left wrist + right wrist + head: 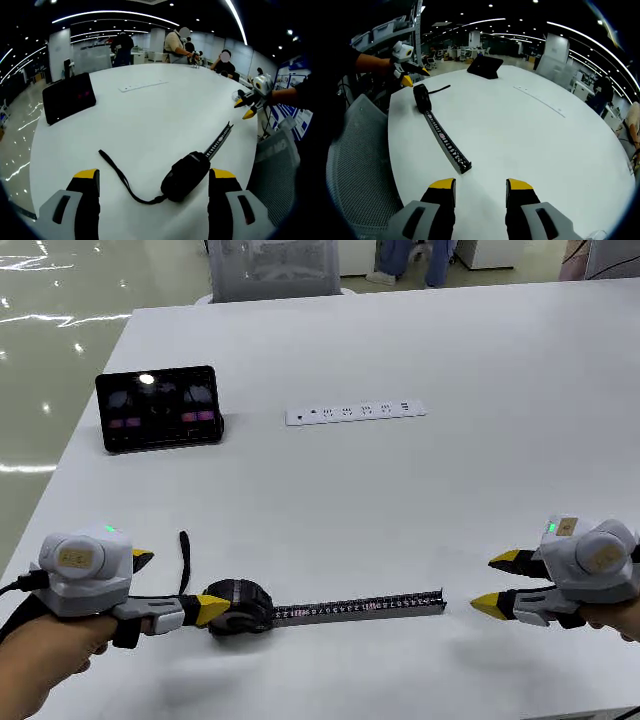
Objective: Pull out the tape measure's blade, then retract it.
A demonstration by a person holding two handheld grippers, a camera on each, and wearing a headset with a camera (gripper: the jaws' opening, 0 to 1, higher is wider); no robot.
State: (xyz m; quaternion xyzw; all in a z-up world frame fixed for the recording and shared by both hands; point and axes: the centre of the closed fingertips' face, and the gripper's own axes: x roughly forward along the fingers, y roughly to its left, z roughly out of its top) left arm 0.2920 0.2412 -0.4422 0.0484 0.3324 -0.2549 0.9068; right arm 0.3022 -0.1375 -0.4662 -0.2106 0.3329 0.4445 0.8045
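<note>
A black tape measure [238,606] lies on the white table [400,500] near its front edge. Its blade [360,607] is drawn out flat to the right, ending at a hook. My left gripper [178,583] is open, and the case [186,175] sits between its fingers, close against the right-hand finger [222,176]. The black wrist strap [117,175] trails across the gap. My right gripper [495,581] is open and holds nothing, a short way right of the blade's end [464,166]. The case [421,96] lies far along the blade in the right gripper view.
A black tablet-like device [160,407] stands at the back left and a white power strip [355,411] lies mid-table. A mesh chair [272,268] stands behind the far edge. Several people stand beyond the table in the left gripper view.
</note>
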